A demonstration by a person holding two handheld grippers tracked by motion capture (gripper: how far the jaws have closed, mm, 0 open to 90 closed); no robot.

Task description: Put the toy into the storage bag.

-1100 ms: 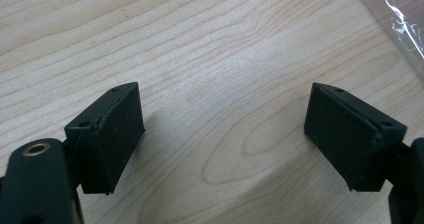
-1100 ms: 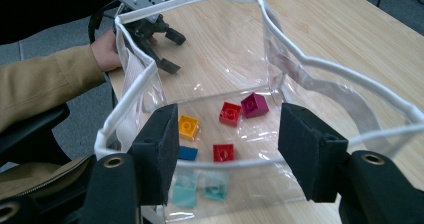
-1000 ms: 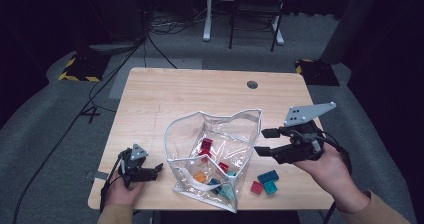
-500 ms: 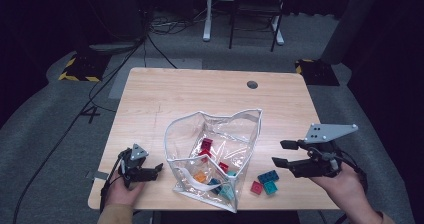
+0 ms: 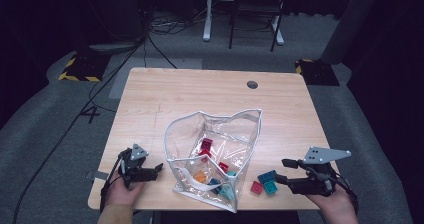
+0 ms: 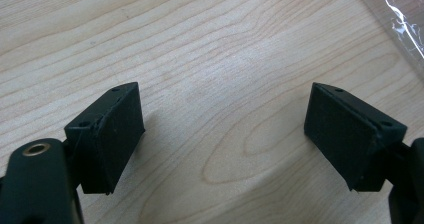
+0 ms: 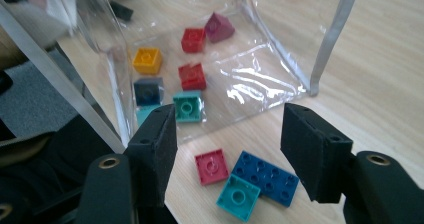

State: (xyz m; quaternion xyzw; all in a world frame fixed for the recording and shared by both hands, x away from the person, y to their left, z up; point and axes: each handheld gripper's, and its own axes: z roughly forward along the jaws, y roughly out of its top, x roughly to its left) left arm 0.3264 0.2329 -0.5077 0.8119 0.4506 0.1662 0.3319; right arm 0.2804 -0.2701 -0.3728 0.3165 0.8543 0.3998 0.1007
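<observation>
Bricks (image 7: 239,179) lie beside clear bag (image 5: 215,159), under spread right claw (image 7: 227,149).

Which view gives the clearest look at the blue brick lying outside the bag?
The right gripper view: the blue brick lies close between that gripper's open jaws, studs visible. The high view shows it small, beside the clear bag. The left gripper view faces bare tabletop.

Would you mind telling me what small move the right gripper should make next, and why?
Probably lower the right gripper and close on the pink brick: its jaws stand open above three loose bricks beside the clear bag, which already holds several.
</observation>
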